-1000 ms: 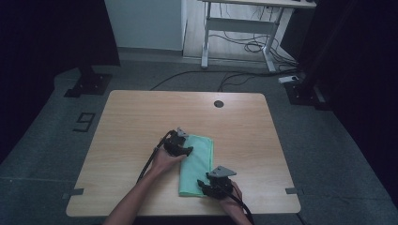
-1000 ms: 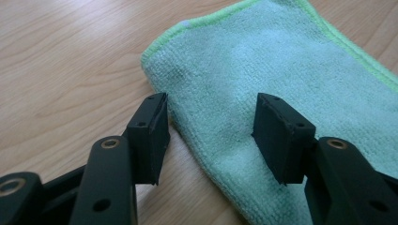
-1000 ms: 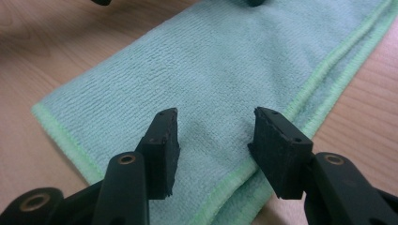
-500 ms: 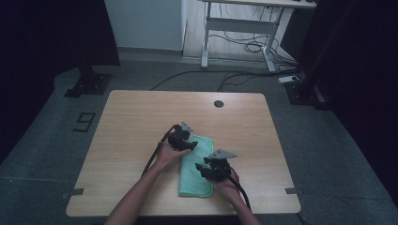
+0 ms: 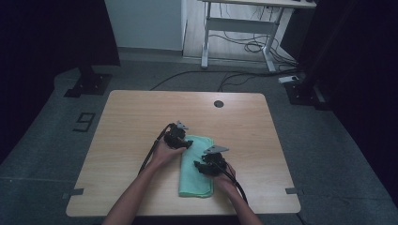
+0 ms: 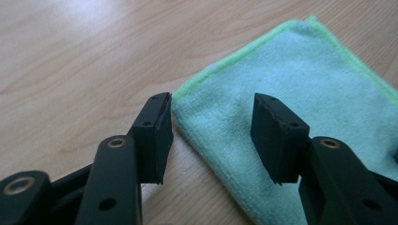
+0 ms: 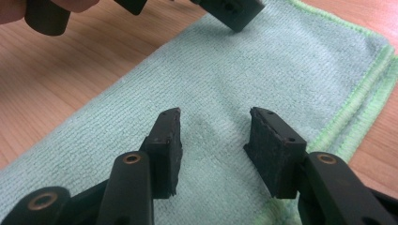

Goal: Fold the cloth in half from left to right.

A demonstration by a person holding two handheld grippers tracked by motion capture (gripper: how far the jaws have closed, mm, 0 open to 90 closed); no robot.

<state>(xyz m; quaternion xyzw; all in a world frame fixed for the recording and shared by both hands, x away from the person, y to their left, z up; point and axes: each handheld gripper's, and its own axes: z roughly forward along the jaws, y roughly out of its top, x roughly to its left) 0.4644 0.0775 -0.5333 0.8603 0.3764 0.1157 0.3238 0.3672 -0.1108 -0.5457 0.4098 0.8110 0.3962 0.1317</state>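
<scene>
A folded mint-green cloth [image 5: 196, 178] lies on the wooden table [image 5: 131, 117], long side running toward me. My left gripper [image 5: 187, 143] is open at the cloth's far left corner [image 6: 206, 108]; one jaw stands over bare wood, the other over the cloth. My right gripper [image 5: 199, 167] is open and hovers low over the cloth [image 7: 216, 79] near its right edge, nothing between its jaws. In the right gripper view the left gripper's fingertips [image 7: 232, 11] show at the top.
A dark round hole [image 5: 218, 103] sits near the table's far edge. Cables trail from both grippers toward me. Beyond the table stand a white desk frame [image 5: 234, 28] with loose cables on the floor and dark stands on each side.
My right gripper has moved forward from the cloth's near end to its middle. The left gripper has stayed at the far left corner.
</scene>
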